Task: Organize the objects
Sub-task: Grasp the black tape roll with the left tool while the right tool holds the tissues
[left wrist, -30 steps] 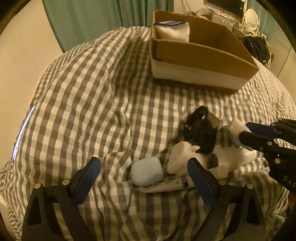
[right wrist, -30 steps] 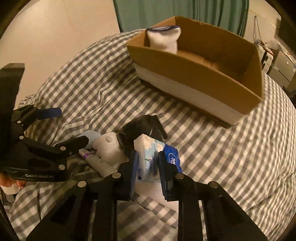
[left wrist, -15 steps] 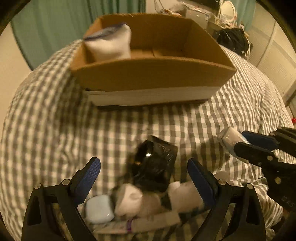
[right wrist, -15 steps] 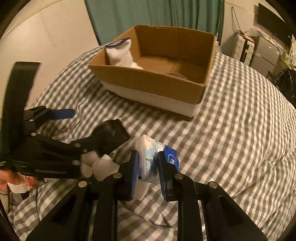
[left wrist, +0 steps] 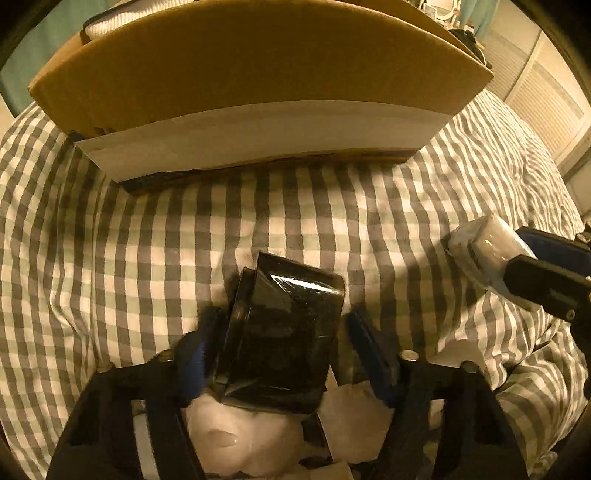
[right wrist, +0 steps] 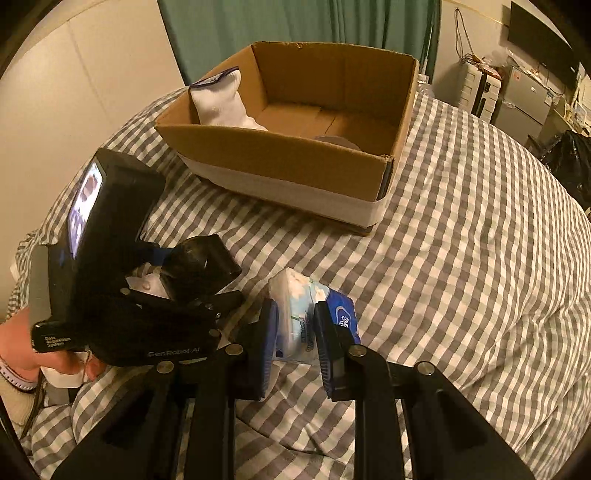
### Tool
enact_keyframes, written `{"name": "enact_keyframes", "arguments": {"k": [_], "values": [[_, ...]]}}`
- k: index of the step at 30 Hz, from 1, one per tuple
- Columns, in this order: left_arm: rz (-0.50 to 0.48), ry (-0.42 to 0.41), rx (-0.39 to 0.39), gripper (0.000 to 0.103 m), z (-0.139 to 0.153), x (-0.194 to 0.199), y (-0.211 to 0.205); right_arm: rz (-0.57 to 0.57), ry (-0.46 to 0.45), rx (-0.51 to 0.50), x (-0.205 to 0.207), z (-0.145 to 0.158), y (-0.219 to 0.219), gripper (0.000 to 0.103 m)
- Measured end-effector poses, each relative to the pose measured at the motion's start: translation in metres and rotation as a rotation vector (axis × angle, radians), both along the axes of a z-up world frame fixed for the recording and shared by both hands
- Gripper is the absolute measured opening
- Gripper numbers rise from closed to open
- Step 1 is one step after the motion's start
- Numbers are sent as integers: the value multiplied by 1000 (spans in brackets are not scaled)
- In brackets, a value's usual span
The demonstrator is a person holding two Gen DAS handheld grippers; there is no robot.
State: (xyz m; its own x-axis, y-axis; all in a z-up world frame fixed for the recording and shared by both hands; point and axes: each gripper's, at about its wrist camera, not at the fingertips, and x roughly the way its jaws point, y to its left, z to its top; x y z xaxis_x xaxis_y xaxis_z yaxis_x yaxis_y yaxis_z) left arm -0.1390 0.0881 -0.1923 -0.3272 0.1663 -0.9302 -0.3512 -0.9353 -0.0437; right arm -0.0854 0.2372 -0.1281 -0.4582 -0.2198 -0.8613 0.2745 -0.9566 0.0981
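Observation:
My left gripper (left wrist: 280,343) has its blue pads on both sides of a black plastic-wrapped packet (left wrist: 284,332), which lies over a white soft toy (left wrist: 229,439) on the checked bedspread. The same gripper (right wrist: 195,280) and black packet (right wrist: 199,264) show at the left in the right wrist view. My right gripper (right wrist: 295,332) is shut on a blue and white tissue pack (right wrist: 310,306) and holds it just above the bed; the pack also shows in the left wrist view (left wrist: 484,247). An open cardboard box (right wrist: 280,147) stands beyond, with a white sock (right wrist: 218,99) in its left corner.
The box wall (left wrist: 258,74) fills the top of the left wrist view, close ahead. The checked bedspread (right wrist: 480,258) spreads right of the box. A green curtain (right wrist: 295,22) hangs behind and shelves and appliances (right wrist: 517,92) stand at the far right.
My left gripper has moved forward toward the box and closed in around the black packet. My right gripper still holds the tissue pack and has shifted slightly toward the box.

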Motion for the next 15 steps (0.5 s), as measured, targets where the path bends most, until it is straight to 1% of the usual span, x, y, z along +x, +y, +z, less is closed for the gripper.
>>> {"name": "enact_keyframes", "arguments": {"k": [1, 4, 8, 10, 15], "values": [[4, 6, -2, 55, 1, 1, -1, -2, -1, 0, 0, 0, 0, 20], [17, 14, -2, 52, 3, 2, -3, -7, -2, -5, 2, 1, 2, 20], [37, 33, -23, 49, 12, 7, -4, -7, 0, -18, 7, 4, 5, 20], [48, 44, -28, 48, 19, 9, -6, -11, 7, -22, 9, 6, 7, 20], [77, 103, -8, 48, 52, 14, -16, -23, 29, -47, 13, 18, 15, 20]]}}
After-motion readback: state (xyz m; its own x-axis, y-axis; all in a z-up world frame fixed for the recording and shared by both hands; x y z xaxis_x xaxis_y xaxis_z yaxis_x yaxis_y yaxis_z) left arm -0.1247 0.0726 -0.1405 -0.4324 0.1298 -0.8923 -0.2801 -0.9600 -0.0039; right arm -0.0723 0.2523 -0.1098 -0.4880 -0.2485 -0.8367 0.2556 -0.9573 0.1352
